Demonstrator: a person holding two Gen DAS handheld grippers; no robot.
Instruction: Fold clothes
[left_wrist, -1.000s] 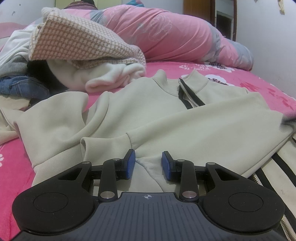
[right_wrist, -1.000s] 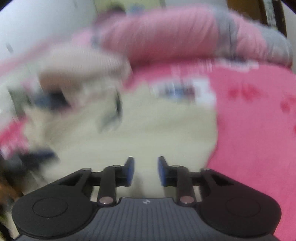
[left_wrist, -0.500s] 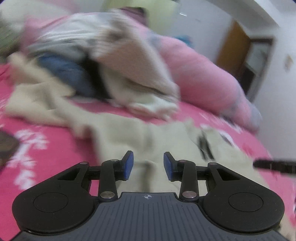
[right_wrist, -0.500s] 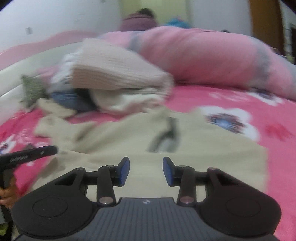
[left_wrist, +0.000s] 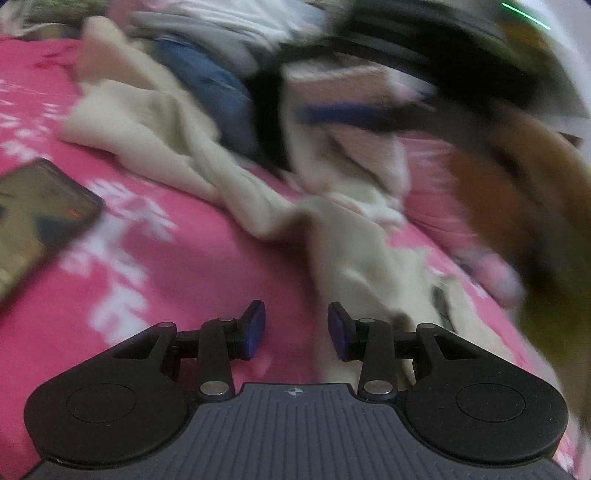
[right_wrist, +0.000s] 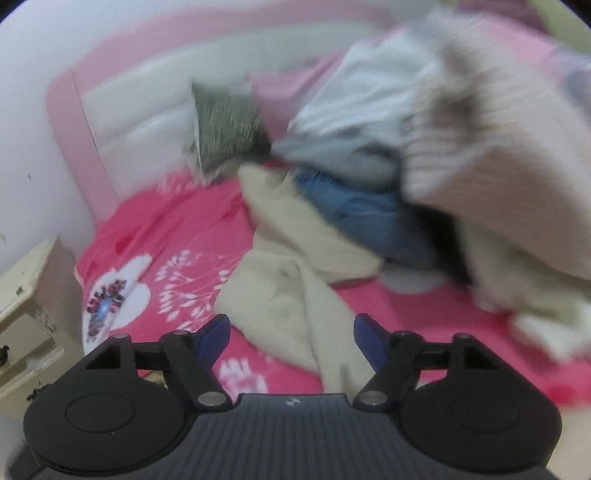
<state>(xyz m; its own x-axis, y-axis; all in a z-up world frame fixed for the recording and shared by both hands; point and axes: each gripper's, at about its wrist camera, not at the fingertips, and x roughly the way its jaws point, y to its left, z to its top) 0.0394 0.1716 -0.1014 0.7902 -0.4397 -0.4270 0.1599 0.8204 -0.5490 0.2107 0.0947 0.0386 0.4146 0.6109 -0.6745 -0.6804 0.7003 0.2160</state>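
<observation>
Pink floral bedding covers the bed, with a padded headboard at the far left and a pale bedside stand beside it. A cream sweatshirt lies sprawled across the bed, one long sleeve trailing toward the near edge. A heap of other clothes, blue denim among them, sits just beyond it on the far right. A phone rests on the bedding at the near left.

The left claw stands narrow and empty over bare bedding, just left of the sweatshirt's edge. The right claw is opening wide, with the sleeve lying below and ahead of its pads, not gripped.

Both views are badly smeared, so aim is the main risk: a grab made at this pace could catch bedding along with the sleeve, or pinch only a thin layer that slips free. Dragging the sleeve could also pull in the neighbouring heap, and the left claw could knock the phone.
</observation>
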